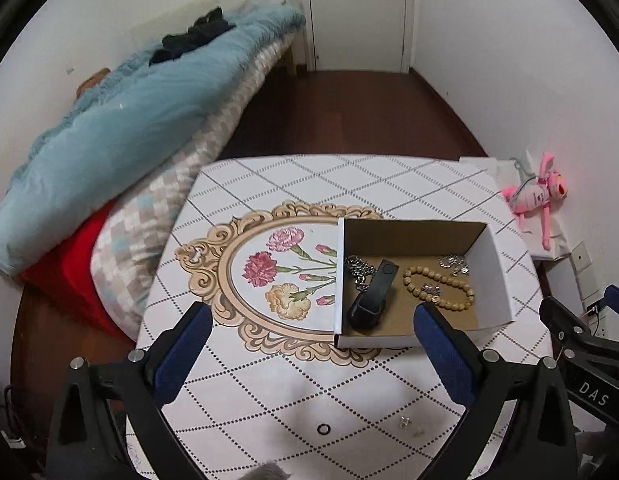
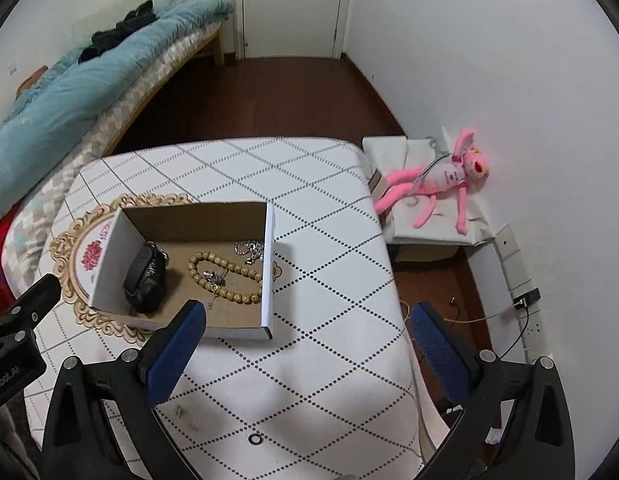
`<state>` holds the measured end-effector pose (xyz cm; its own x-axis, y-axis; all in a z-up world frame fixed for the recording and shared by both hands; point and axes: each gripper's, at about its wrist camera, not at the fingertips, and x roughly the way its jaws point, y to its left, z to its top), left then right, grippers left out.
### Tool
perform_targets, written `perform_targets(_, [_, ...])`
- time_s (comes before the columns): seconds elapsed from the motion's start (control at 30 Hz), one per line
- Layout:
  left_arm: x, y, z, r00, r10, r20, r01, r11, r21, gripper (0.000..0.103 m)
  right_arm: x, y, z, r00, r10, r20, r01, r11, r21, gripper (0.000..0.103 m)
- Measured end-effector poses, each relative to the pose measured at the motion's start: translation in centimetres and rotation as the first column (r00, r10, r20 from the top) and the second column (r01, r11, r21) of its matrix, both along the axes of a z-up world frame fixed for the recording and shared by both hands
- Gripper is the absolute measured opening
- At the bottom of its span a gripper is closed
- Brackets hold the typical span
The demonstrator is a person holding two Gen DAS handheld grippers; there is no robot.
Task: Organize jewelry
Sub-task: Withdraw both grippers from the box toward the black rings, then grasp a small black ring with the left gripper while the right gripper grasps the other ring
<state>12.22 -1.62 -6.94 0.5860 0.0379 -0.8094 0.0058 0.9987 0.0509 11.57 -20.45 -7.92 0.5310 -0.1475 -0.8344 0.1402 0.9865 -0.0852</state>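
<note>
An open cardboard box stands on the table. It holds a black wristband, a wooden bead bracelet, a silver chain and small silver pieces. A black ring and small earrings lie on the table in front. My left gripper is open and empty above the table before the box. My right gripper is open and empty, right of the box.
The table has a white diamond-pattern cloth with a flower print. A bed with a blue quilt is at the left. A pink plush toy lies on a white stand at the right. Wall sockets are beside it.
</note>
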Motion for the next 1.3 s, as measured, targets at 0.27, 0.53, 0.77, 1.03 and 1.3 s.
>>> perform_targets(0.27, [-2.7, 0.1, 3.2, 0.998, -0.012, 0.06, 0.014, 0.999, -0.035, 0.103, -3.1, 0.3, 3.8, 0.996, 0.001, 0.085, -0.002, 1.0, 0.013, 0.103])
perform_targets(0.53, [-4.2, 0.7, 3.4, 0.999, -0.001, 0.053, 0.004, 0.998, -0.056, 0.103, -5.0, 0.4, 4.1, 0.997, 0.0, 0.079, -0.005, 0.998, 0.069, 0.103])
perform_targets(0.77, [-5.8, 2.0, -2.0, 0.998, 0.034, -0.055, -0.034, 0.999, -0.013, 0.103, -6.1, 0.1, -3.8, 0.997, 0.005, -0.074, 0.005, 0.991, 0.135, 0.103])
perform_targets(1.03, [-7.9, 4.0, -9.8, 0.975, 0.077, -0.209, -0.07, 0.997, 0.043, 0.102, -7.8, 0.5, -11.6, 0.985, 0.033, -0.172, 0.005, 0.977, 0.215, 0.075])
perform_targets(1.3, [-8.3, 4.1, -12.6, 0.966, 0.055, -0.253, -0.049, 0.998, 0.028, 0.096, -8.6, 2.8, -13.2, 0.986, 0.07, -0.154, -0.049, 0.989, 0.138, 0.035])
